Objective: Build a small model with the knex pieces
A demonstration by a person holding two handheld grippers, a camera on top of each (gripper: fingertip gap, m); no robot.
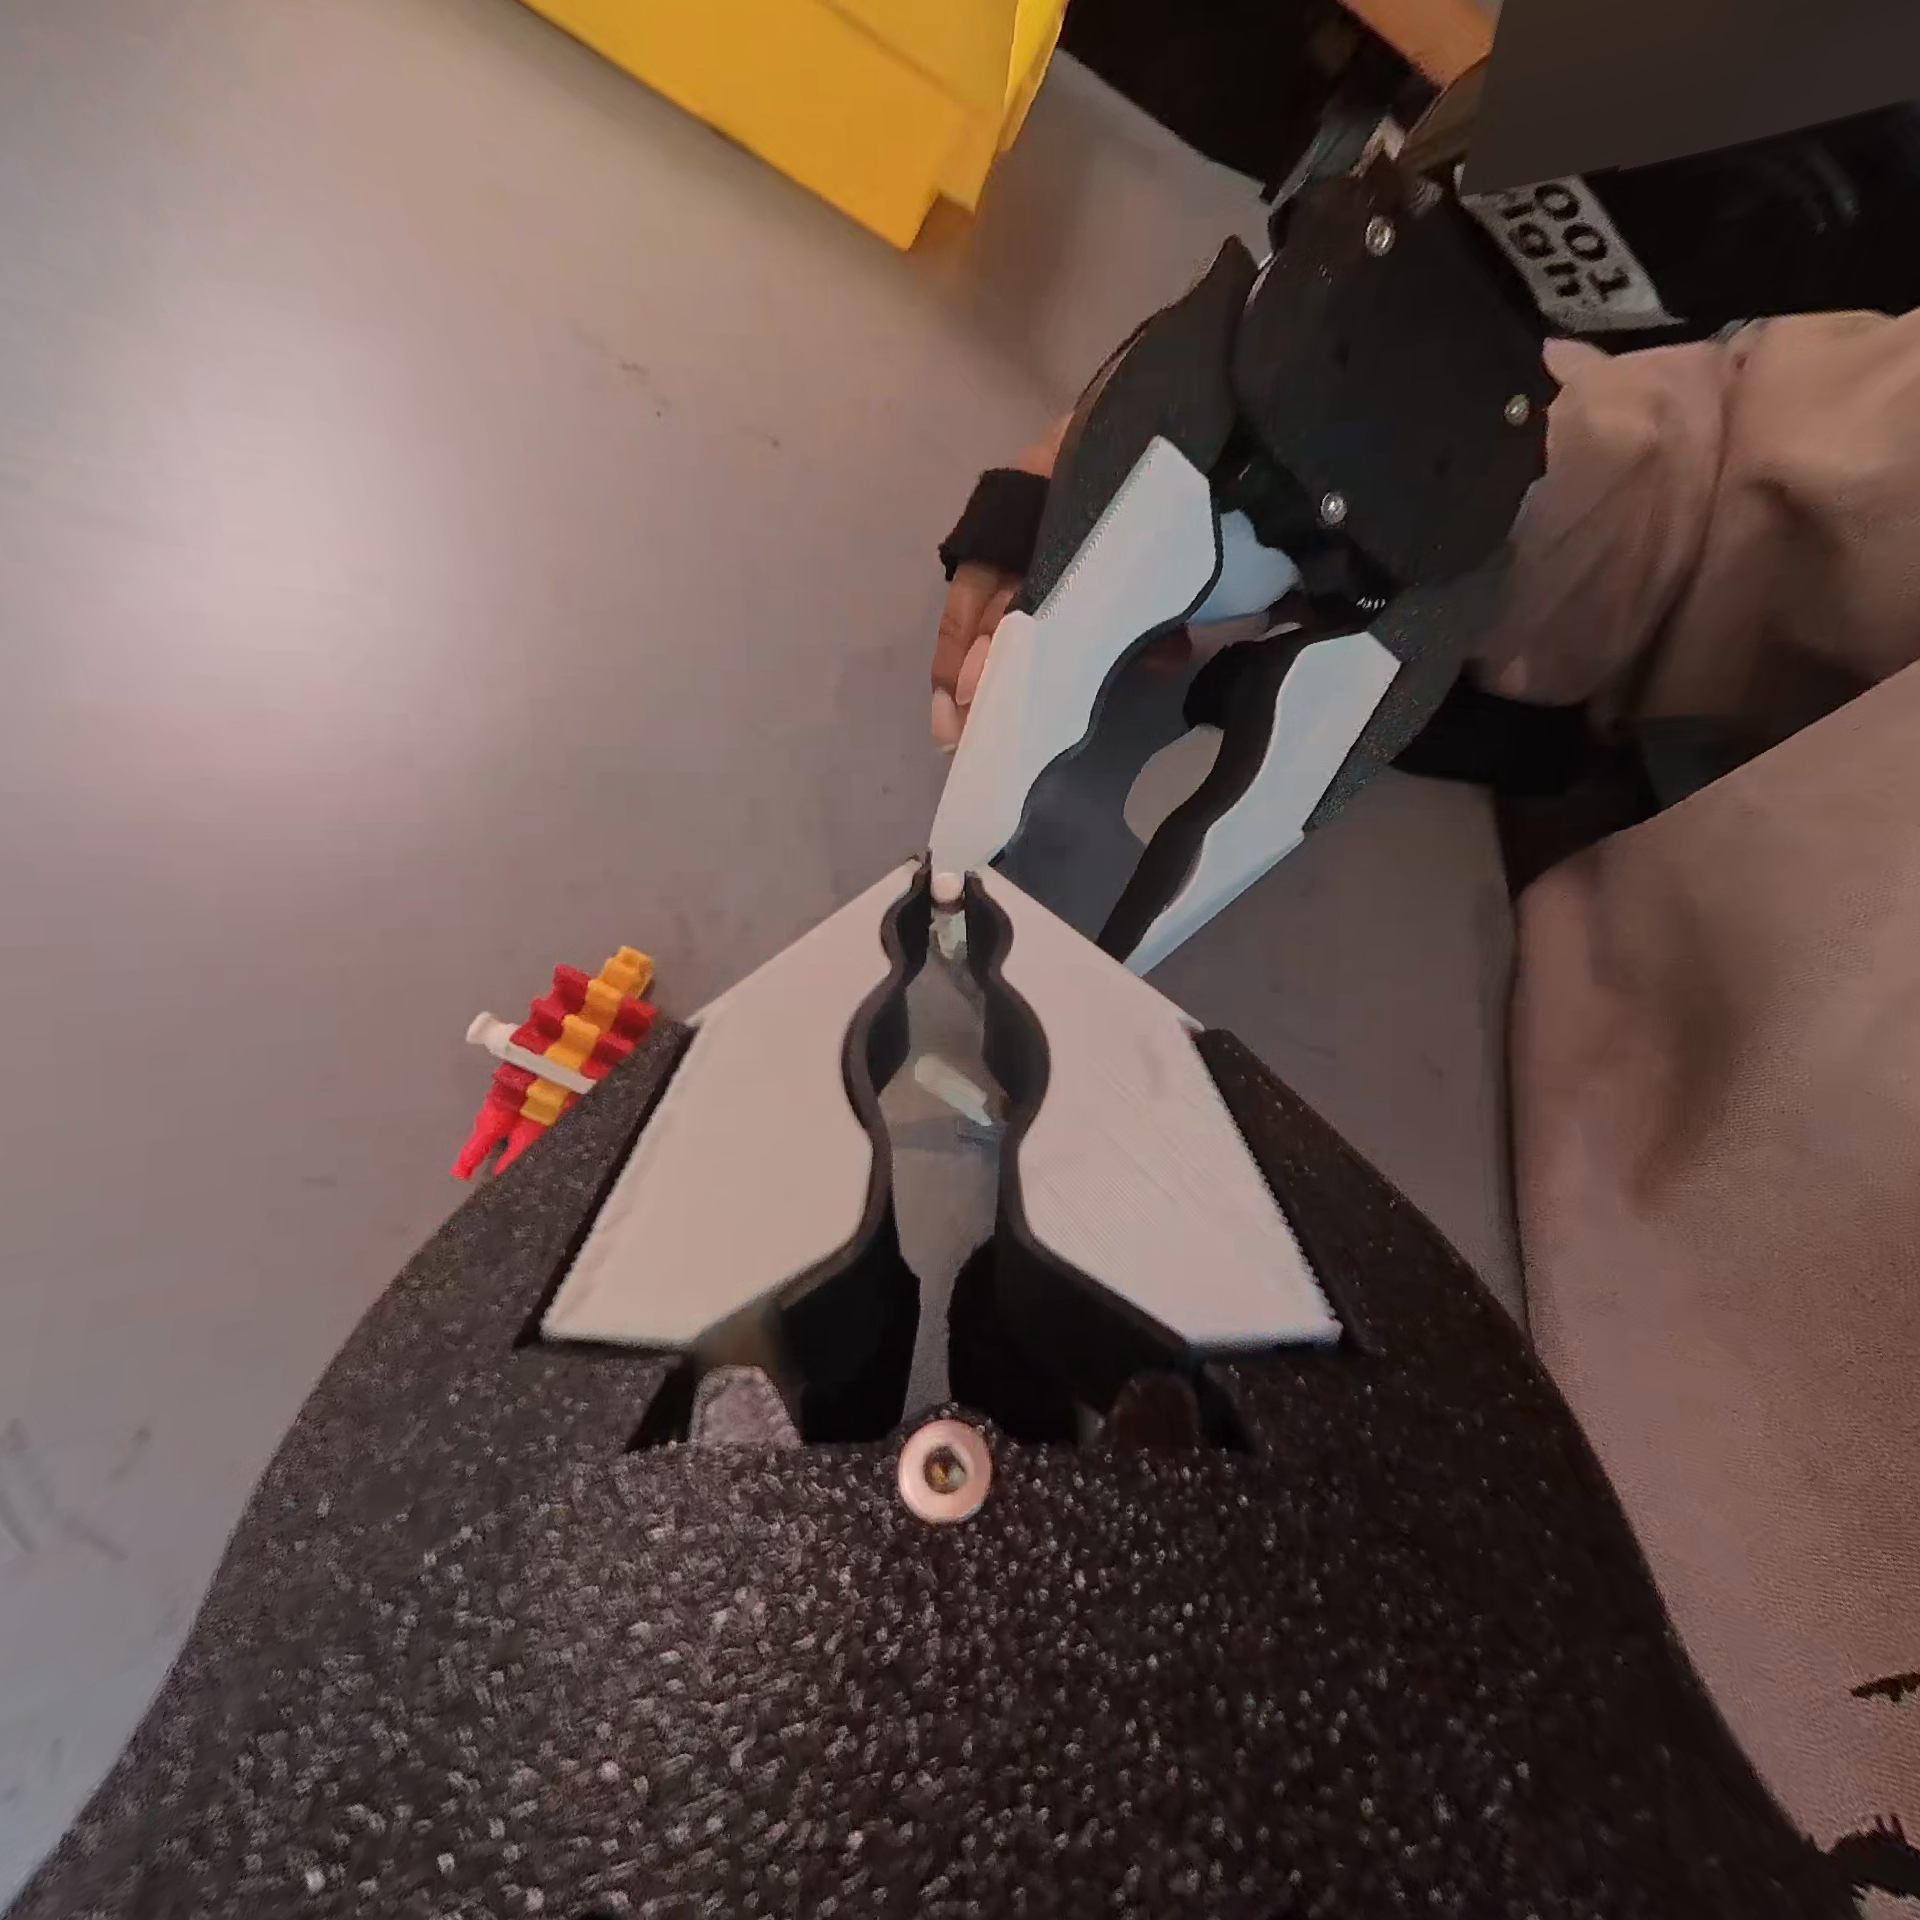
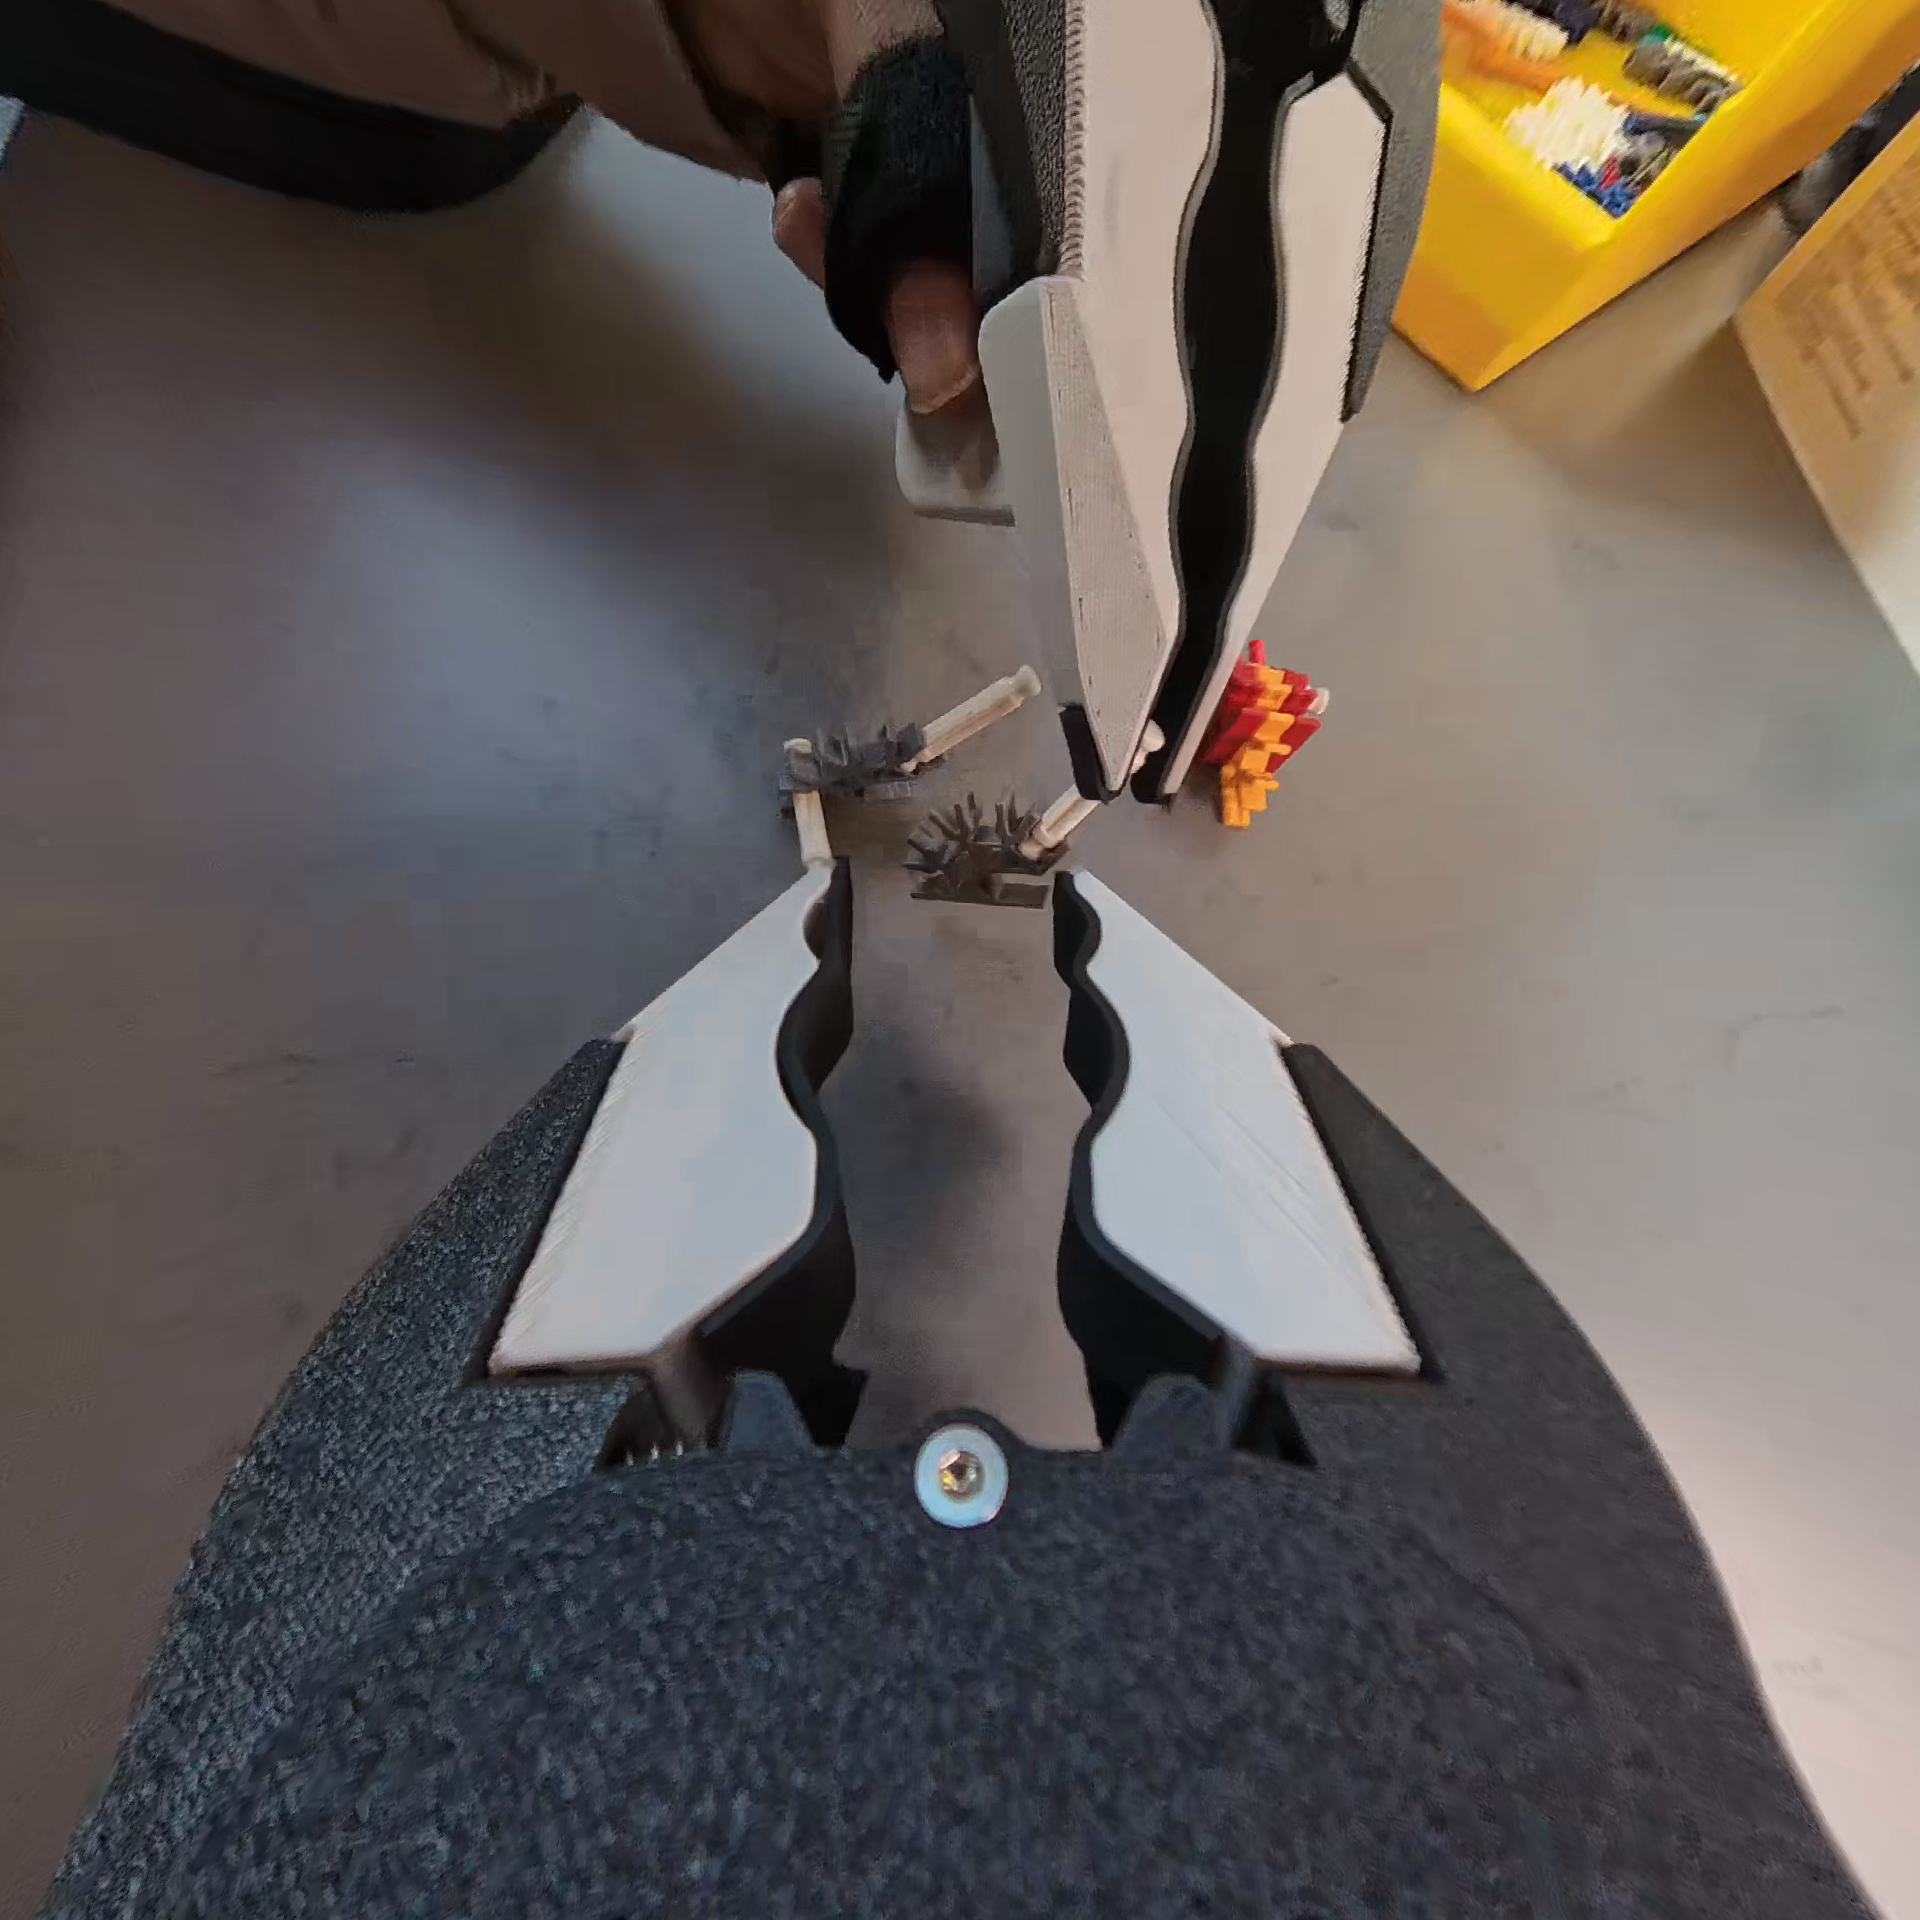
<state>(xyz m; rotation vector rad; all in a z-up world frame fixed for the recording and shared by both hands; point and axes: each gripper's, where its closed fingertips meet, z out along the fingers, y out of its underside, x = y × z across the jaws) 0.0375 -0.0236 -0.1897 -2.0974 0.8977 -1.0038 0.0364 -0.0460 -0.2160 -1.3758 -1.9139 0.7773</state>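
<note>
Left claw (image 2: 1127, 774) is pinched narrow on a thin cream peg (image 2: 1070, 810), gripping it near one end; the peg's other end runs into a dark grey spiky piece (image 2: 971, 847) that appears to rest on the grey bench (image 2: 416, 727). From the left wrist view only the peg tip (image 1: 945, 888) shows between the closed tips.

Right claw (image 2: 951, 883) stands wide and holds nothing, its tips just short of the spiky piece, which lies nearly between them.

Taking that spiky piece as landmark: a second dark spiky piece (image 2: 852, 769) with two more cream pegs lies just beyond and left of it. A red and orange block cluster (image 2: 1262, 727) sits to its right, just behind the left claw. A yellow bin (image 2: 1507, 270) of mixed small parts stands well beyond, far right.

Risks, as judged:
- The grip is at the peg's end only, so a sideways pull may twist the peg out of the tips or snap it.
- The peg's seating in the spiky piece cannot be told; if loose, the piece may drop off on any lift.
- The wide right claw is close enough to knock the landmark piece or the neighbouring pegs.
- The left claw's back edge could nudge the red and orange cluster.
</note>
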